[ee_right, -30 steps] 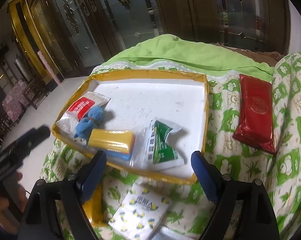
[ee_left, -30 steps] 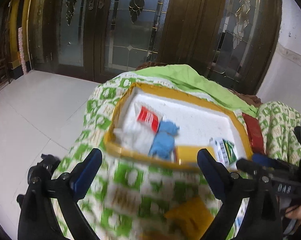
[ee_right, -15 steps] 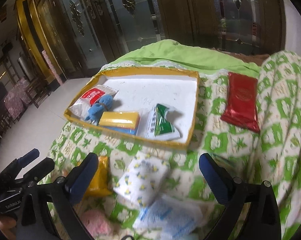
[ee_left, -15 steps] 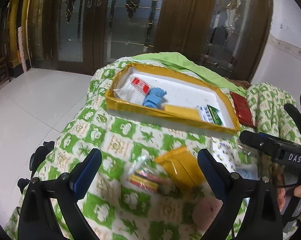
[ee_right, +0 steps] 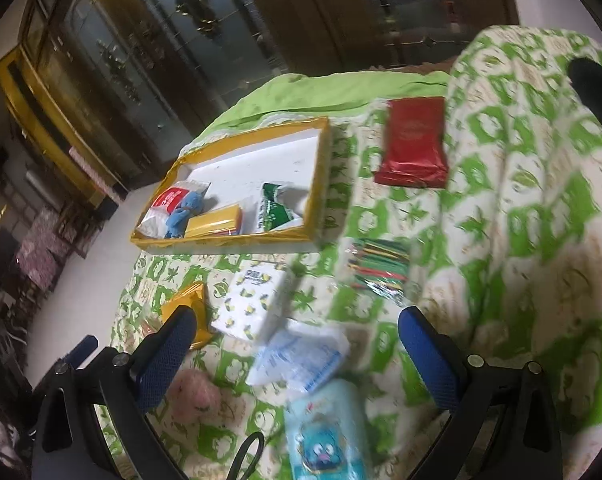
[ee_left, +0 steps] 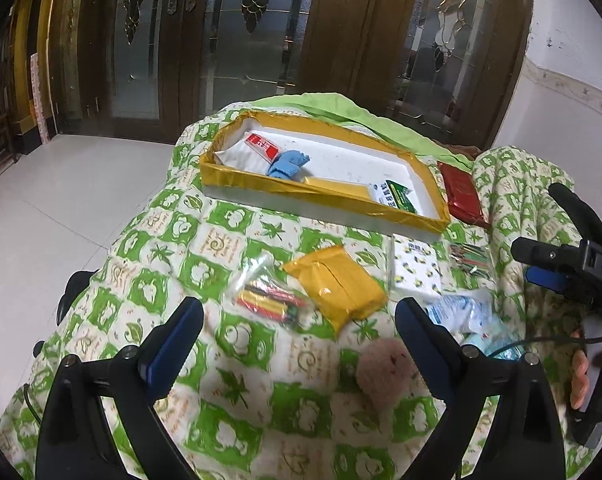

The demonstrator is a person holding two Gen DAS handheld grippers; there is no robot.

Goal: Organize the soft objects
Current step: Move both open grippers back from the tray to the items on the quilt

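The left tongs (ee_left: 299, 326) stand wide apart with nothing between the blue pads, held above a surface draped in a green-and-white patterned cloth (ee_left: 221, 240). Just ahead of them lie a clear bag of coloured sticks (ee_left: 271, 300) and, touching its right side, a yellow packet (ee_left: 335, 286). A pink plush ball (ee_left: 385, 374) sits near the right pad.

The right tongs (ee_right: 297, 340) are likewise spread wide and empty. Between their pads in the right wrist view lies a white-and-blue plastic pouch (ee_right: 301, 354), with a light blue packet bearing a cartoon face (ee_right: 327, 432) below it, blurred. A white tissue pack printed with lemons (ee_right: 253, 300) lies just beyond, beside the yellow packet. To the right of the tissue pack sits a second bundle of coloured sticks (ee_right: 377, 270).

Farther out stands a shallow tray with yellow-taped walls (ee_left: 301, 190) and a white floor. Inside it, along the near wall, lie a white bag with a red label (ee_left: 261, 145), a blue plush toy (ee_left: 289, 162), a yellow bar-shaped pack (ee_left: 337, 189) and a white-and-green sachet (ee_left: 393, 196). A red foil packet (ee_right: 415, 142) lies on the cloth just beside the tray's right end, outside it. Dark wooden doors with patterned glass (ee_left: 241, 40) rise behind.
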